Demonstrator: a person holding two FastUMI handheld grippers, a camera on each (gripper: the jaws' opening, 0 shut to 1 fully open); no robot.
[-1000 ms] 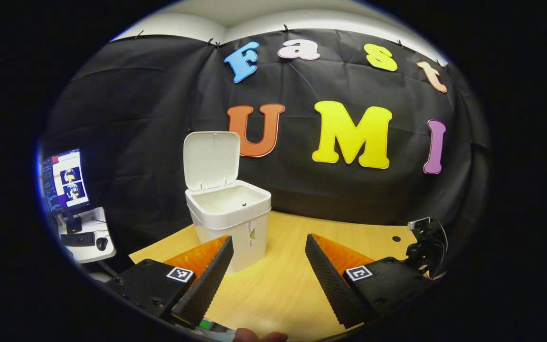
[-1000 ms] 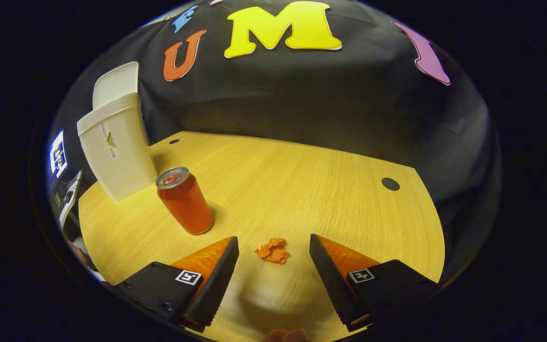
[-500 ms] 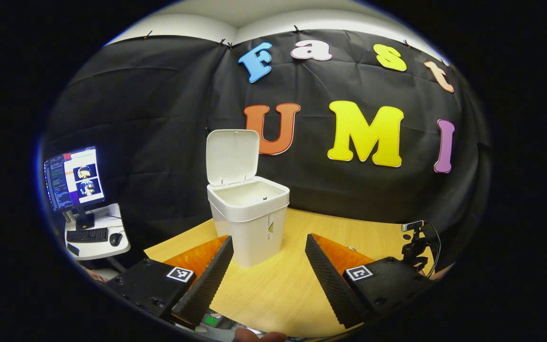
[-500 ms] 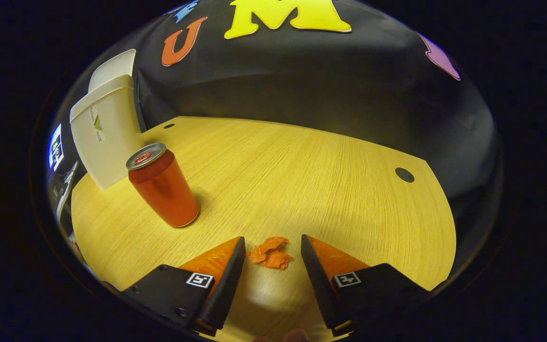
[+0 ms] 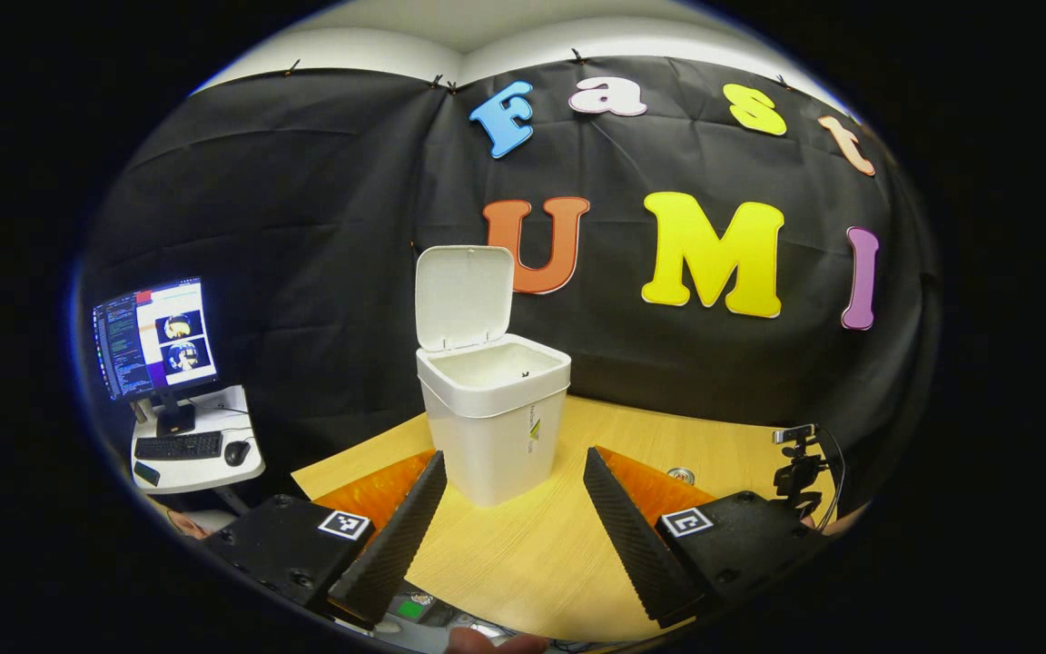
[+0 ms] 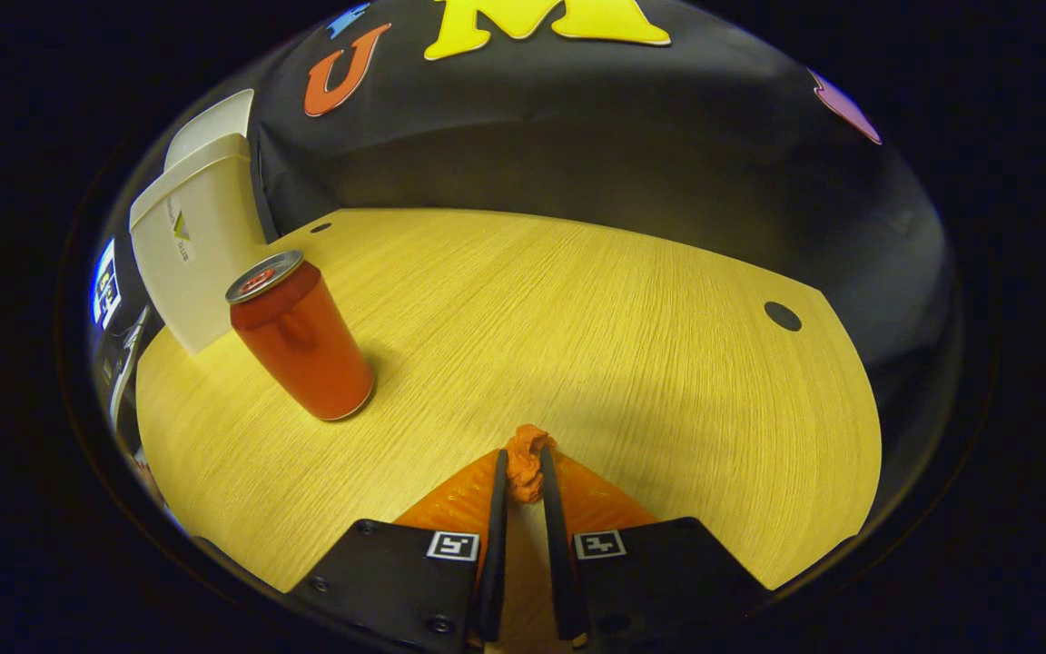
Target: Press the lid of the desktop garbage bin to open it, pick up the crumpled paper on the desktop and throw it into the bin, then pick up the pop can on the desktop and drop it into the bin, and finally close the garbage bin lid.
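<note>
The right claw (image 6: 523,472) is clamped on the crumpled paper (image 6: 525,461), both fingers pressing it low over the wooden surface (image 6: 632,345). In the right gripper view the pop can (image 6: 300,338) stands upright at 10 o'clock from the paper, well apart from it, and the white garbage bin (image 6: 192,245) sits just beyond the can. The left claw (image 5: 514,472) hangs with its fingers wide apart, holding nothing. In the left gripper view the bin (image 5: 491,422) stands at 12 o'clock, its lid (image 5: 462,297) raised upright.
</note>
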